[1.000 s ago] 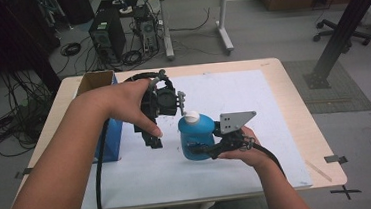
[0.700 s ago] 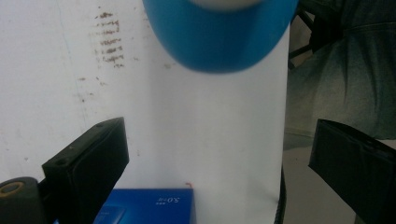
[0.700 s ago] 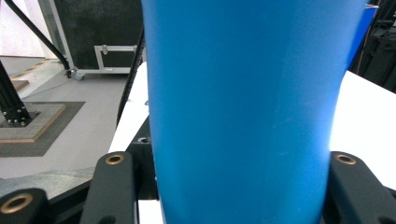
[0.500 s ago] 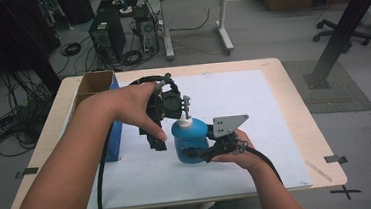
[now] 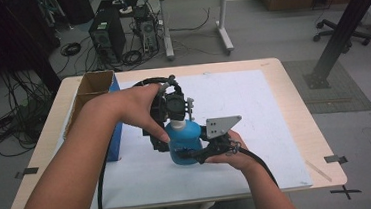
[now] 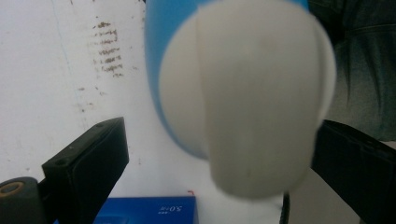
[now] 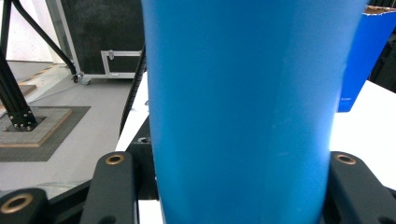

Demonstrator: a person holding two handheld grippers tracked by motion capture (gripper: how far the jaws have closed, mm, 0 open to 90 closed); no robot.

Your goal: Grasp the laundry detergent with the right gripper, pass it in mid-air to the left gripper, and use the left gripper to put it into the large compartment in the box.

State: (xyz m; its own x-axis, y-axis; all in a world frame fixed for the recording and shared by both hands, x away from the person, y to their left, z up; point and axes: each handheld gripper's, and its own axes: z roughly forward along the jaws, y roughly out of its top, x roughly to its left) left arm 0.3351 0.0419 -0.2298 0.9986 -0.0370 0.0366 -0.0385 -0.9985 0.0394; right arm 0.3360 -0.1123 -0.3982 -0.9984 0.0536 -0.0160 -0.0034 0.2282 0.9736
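Note:
A blue bottle (image 5: pixel 184 142) with a white cap (image 6: pixel 252 102) stands upright on the white sheet, a little left of the table's middle. My right gripper (image 5: pixel 193 154) is shut on the bottle's body from the right; in the right gripper view the blue wall (image 7: pixel 238 107) fills the space between both jaws. My left gripper (image 5: pixel 177 116) points down over the bottle's top. In the left gripper view the cap sits between its jaws, blurred and very close. There is a clear gap between the cap and the left jaw, so my left gripper (image 6: pixel 219 168) is open.
An open cardboard box with a blue side (image 5: pixel 92 89) stands at the table's left edge, close to my left forearm. A white sheet (image 5: pixel 253 94) covers most of the wooden table (image 5: pixel 322 144). Black cables trail from both grippers toward the front edge.
The bottle and my right gripper have shifted slightly left, and the left gripper now sits over the cap, which earlier showed beside it.

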